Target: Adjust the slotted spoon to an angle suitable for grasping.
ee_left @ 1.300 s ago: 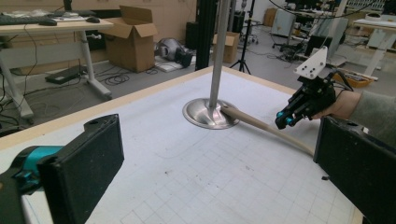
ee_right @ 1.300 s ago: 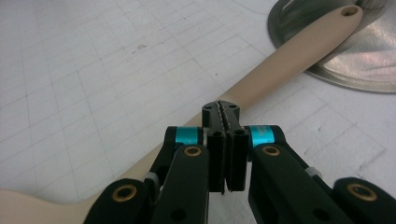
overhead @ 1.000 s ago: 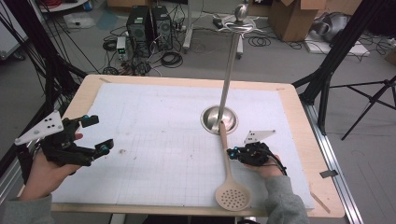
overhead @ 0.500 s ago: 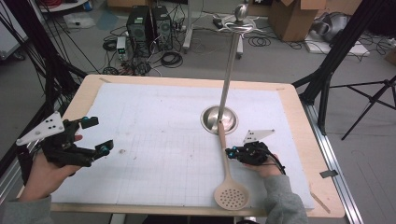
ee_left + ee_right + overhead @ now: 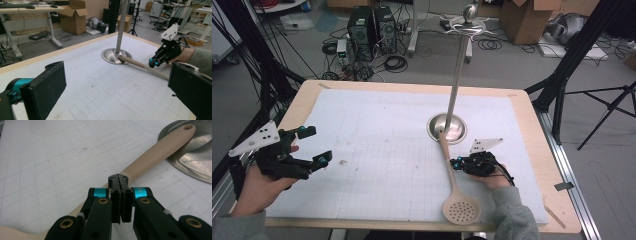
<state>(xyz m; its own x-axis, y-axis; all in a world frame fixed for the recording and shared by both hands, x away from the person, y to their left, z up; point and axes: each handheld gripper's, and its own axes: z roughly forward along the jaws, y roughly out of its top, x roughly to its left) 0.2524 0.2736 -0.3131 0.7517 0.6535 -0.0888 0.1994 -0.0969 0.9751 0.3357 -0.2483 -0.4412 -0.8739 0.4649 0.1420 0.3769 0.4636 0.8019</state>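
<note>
Right claw (image 5: pixel 457 163): jaws pressed flat together, no gap between the pads, nothing clamped between them. In the right gripper view the closed tip sits over the handle of the slotted spoon (image 5: pixel 152 152); I cannot tell whether it touches the handle or hangs just above it.

Left claw (image 5: pixel 309 145): jaws wide apart, empty, held above the left edge of the worktop (image 5: pixel 312 95), well apart from the spoon.

Slotted spoon (image 5: pixel 452 180): beige, lying flat on the white gridded mat (image 5: pixel 377 125) at the right side of the worktop. Round perforated head near the front edge, close to the person's right sleeve. Handle runs away from the person; its end, with a small hole, rests on the rim of the round metal base (image 5: pixel 447 127) of an upright pole (image 5: pixel 458 75).

From the left gripper view, the right claw (image 5: pixel 153 62) is seen against the handle partway along.
</note>
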